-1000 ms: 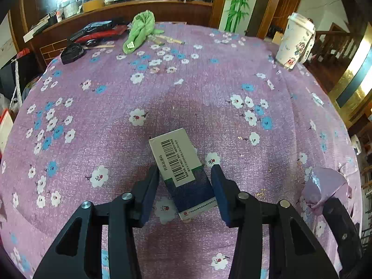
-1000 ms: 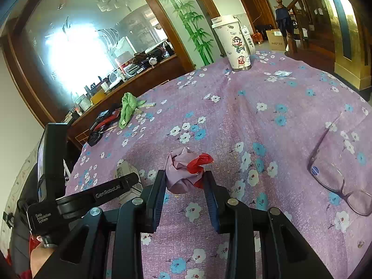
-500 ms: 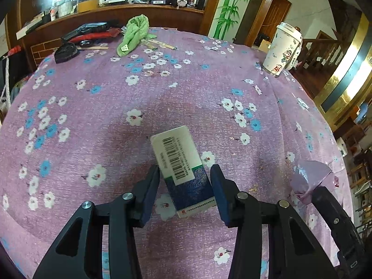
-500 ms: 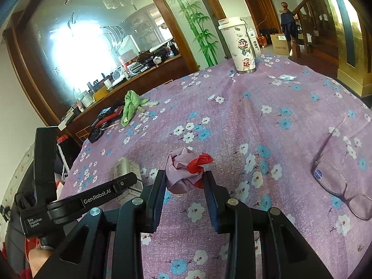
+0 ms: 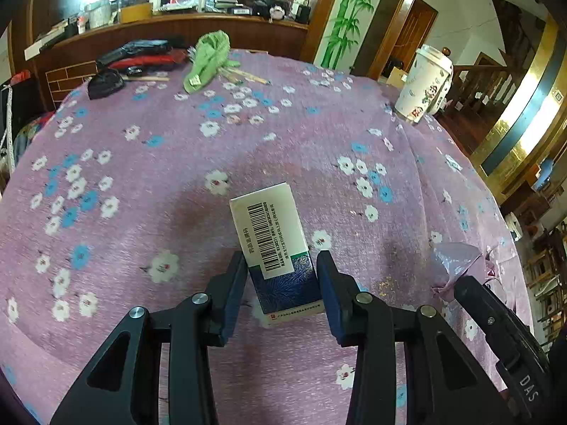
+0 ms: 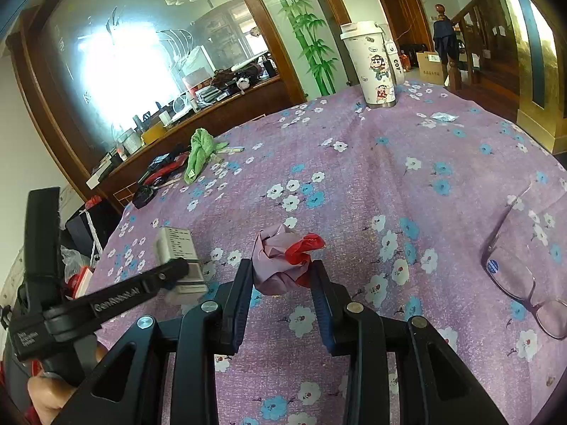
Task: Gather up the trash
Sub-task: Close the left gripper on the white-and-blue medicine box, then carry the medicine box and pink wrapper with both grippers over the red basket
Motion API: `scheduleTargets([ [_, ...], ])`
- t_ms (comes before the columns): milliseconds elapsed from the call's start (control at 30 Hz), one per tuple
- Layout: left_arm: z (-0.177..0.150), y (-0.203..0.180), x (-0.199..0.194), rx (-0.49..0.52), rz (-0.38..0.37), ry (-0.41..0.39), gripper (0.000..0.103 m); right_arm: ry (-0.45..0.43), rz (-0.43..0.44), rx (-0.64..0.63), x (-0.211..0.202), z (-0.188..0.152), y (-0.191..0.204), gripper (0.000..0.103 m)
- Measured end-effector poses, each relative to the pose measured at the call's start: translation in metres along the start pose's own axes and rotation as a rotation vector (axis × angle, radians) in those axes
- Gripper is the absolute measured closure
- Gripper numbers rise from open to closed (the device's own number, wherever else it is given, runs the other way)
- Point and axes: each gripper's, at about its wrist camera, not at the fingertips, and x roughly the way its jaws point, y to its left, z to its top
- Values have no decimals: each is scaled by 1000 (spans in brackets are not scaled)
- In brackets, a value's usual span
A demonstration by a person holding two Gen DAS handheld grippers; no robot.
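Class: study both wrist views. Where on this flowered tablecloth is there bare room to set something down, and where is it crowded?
Bare cloth runs across the middle, between the medicine box and the green rag, and toward the cartoon cup. Crowded: the far-left edge by the rag with dark clutter, and the near-right edge with the eyeglasses.

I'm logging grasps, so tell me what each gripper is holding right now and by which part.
The left gripper clamps the medicine box across its long sides at the blue end. The right gripper pinches the crumpled pink and red wrapper by its lower sides.
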Motion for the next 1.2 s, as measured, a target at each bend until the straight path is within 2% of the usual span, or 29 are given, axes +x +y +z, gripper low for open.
scheduleTargets([
  [367,-2,9,14,-5,8,19,68,7,6,-1,2,0,-1,68],
  [500,-7,12,24,0,21,51,70,12,9,-8,3,0,0,68],
  [633,-10,11,21,3,26,38,70,15,10,-17,5,-1,1,68],
  [1033,-2,20,-12,-19,143,-149,70,28,9,-52,10,-3,9,68],
  [1200,1,14,-25,13,193,-213,70,14,21,-63,4,-4,14,68],
])
